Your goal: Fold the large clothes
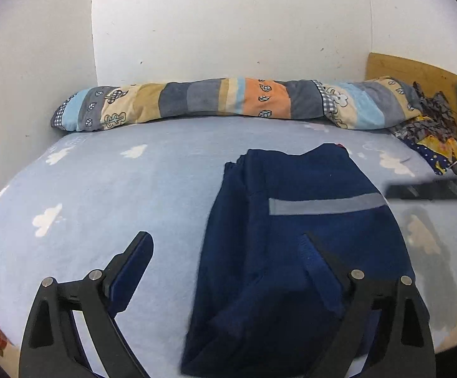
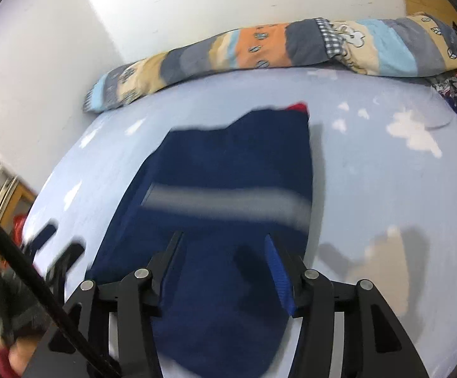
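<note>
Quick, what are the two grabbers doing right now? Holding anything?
Left gripper: open, holding nothing, above the navy garment.
Right gripper: open, nothing gripped, over the same garment.

A bed covered by a pale blue sheet printed with white clouds. Along its far edge, against a white wall, lies a long rolled quilt in grey, orange, beige and blue patches. A crumpled patterned cloth sits far right, beside a wooden board.

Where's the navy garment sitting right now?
The navy garment lies folded on the light blue cloud-print sheet, right of centre in the left wrist view, in front of the rolled patchwork quilt along the wall.
</note>
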Motion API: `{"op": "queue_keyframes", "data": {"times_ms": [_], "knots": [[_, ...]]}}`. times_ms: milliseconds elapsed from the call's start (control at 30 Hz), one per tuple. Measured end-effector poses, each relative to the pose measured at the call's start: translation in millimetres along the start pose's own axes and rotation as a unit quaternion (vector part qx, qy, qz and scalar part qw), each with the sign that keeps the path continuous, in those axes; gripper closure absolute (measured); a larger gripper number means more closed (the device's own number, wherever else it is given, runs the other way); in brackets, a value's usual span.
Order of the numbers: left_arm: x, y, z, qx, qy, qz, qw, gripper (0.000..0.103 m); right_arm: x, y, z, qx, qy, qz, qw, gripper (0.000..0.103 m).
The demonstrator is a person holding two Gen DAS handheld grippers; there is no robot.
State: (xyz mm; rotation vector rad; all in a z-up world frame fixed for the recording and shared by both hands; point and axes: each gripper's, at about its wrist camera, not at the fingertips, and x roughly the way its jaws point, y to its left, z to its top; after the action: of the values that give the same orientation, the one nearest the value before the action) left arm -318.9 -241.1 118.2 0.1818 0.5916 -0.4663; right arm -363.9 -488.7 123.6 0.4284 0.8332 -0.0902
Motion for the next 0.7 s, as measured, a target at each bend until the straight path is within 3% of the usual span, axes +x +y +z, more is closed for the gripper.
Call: {"op": "queue_keyframes", "data": {"times_ms": [100, 167, 200, 267, 333, 400, 467, 600, 700], "knots": [[14.1, -15.4, -9.2, 0.001, 0.022, -0.012, 0.9997, 0.01, 36.0, -7.0, 39.0, 0.004, -0.006, -0.038, 0.999, 0.046], [35.8, -20.6, -18.6, 0.008, 0.063, -0.002, 0.998, 0.01, 69.0, -11.0, 52.4, 0.003, 0.011, -0.053, 0.999, 0.043], [46.3, -25.6, -22.0, 0.013, 0.08, 0.005, 0.9967, 0.01, 85.1, -15.1, 55.2, 0.005, 0.023, -0.062, 0.998, 0.039], [67.6, -27.4, -35.6, 0.029, 0.122, 0.018, 0.992, 0.007, 109.0, -25.6, 50.2, 0.025, 0.047, -0.079, 0.995, 0.017], [67.6, -21.1, -38.8, 0.01, 0.113, 0.01, 0.9934, 0.006, 127.5, -37.3, 49.1, 0.049, 0.074, -0.068, 0.994, 0.013], [64.4, -18.8, -34.6, 0.008, 0.119, 0.012, 0.9927, 0.006, 121.3, -43.2, 51.9, 0.064, 0.07, -0.058, 0.994, 0.016], [49.1, -19.5, -27.0, 0.01, 0.084, 0.021, 0.9962, 0.006, 102.8, -43.2, 55.2, 0.069, 0.052, -0.058, 0.995, 0.023], [13.4, -20.6, -15.8, 0.02, 0.012, 0.024, 0.9994, 0.006, 48.4, -24.0, 47.2, 0.049, 0.008, -0.027, 0.998, 0.024], [-6.9, -21.3, -17.3, 0.032, -0.014, 0.025, 0.9991, 0.006, 16.2, -0.6, 22.7, 0.015, -0.008, 0.004, 1.0, 0.028]]}}
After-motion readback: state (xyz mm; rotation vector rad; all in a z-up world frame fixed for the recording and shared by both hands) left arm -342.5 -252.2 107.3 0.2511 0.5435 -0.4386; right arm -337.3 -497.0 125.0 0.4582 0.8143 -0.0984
